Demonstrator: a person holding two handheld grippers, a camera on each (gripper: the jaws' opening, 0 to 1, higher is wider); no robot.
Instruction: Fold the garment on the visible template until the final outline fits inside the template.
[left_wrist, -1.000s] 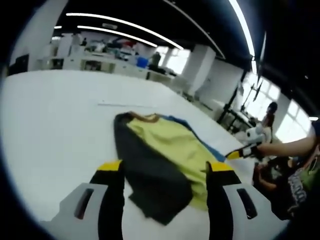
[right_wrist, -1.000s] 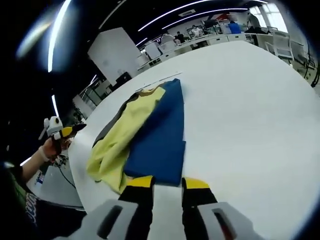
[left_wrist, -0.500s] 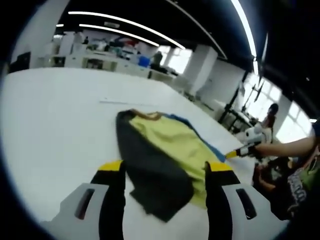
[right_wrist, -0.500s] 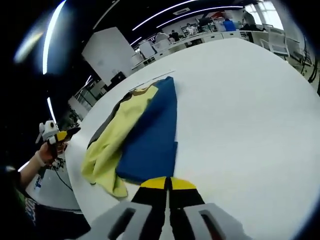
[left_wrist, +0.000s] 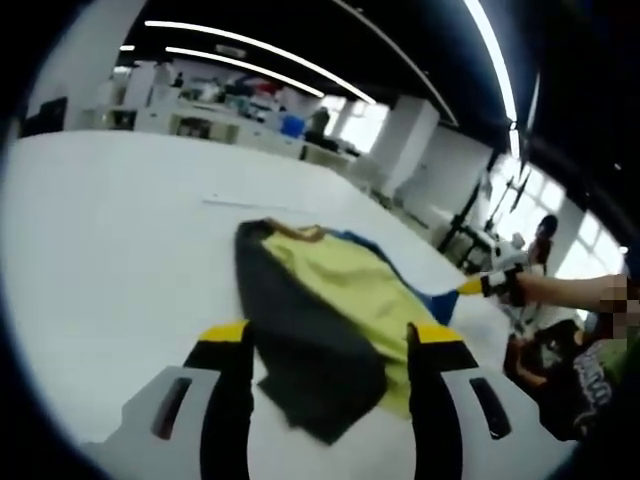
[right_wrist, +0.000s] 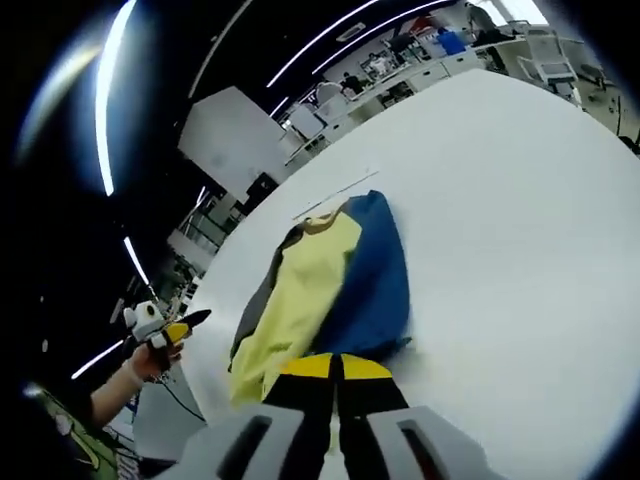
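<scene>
The garment (left_wrist: 325, 300) lies on the white table (left_wrist: 110, 240) with a dark grey panel, a yellow middle and a blue panel (right_wrist: 378, 285). My right gripper (right_wrist: 335, 366) is shut on the blue panel's near edge, which is raised and bunched. It enters the left gripper view from the right as the right gripper (left_wrist: 488, 286), at the blue corner (left_wrist: 440, 302). My left gripper (left_wrist: 330, 335) is open, held short of the grey panel's near end. The right gripper view has that left gripper (right_wrist: 168, 330) in a hand beyond the table's edge. A thin line (left_wrist: 250, 204) marks the table past the collar.
The table's edge (right_wrist: 205, 400) runs close by the garment on the person's side, with floor below. Broad bare tabletop (right_wrist: 520, 230) spreads beyond the blue panel. Desks and shelves (left_wrist: 210, 115) stand far behind. A person (left_wrist: 545, 235) stands at the far right.
My right gripper's jaws went from open to shut on the blue panel's edge, then drew it up and inward so the blue panel bunched. The left gripper stayed open and barely moved.
</scene>
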